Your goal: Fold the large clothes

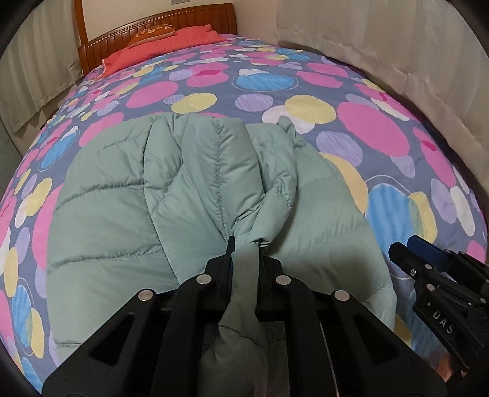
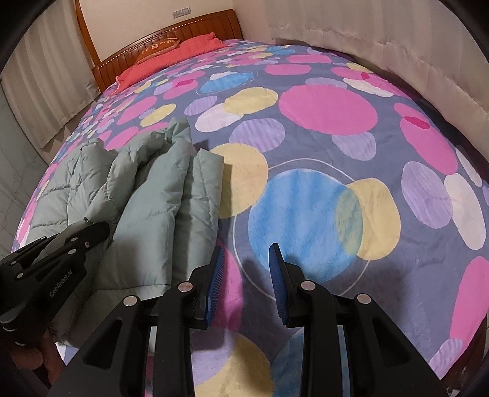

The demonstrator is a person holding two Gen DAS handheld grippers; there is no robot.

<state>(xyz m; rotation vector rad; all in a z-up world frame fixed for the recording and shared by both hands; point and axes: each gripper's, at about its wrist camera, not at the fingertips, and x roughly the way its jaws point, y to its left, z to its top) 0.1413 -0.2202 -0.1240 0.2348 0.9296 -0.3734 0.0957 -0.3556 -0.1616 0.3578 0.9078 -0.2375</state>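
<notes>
A pale green quilted puffer jacket (image 1: pixel 128 220) lies on the bed, bunched into ridges along its middle. My left gripper (image 1: pixel 244 247) is shut on a pinched fold of the jacket, and the fabric runs back between its fingers toward the camera. In the right wrist view the same jacket (image 2: pixel 159 195) lies at the left, with my left gripper (image 2: pixel 101 230) at its near side. My right gripper (image 2: pixel 247 268) is open with nothing between its blue pads (image 2: pixel 216 274). It hangs above the bare bedspread just right of the jacket's edge, and shows in the left wrist view as the right gripper (image 1: pixel 400 249).
The bed carries a spread (image 2: pixel 330 110) printed with large pink, blue, yellow and lilac circles. A red pillow (image 1: pixel 171 42) and a wooden headboard (image 1: pixel 159 21) stand at the far end. Pale curtains (image 1: pixel 397 45) hang along the right side, and more on the left.
</notes>
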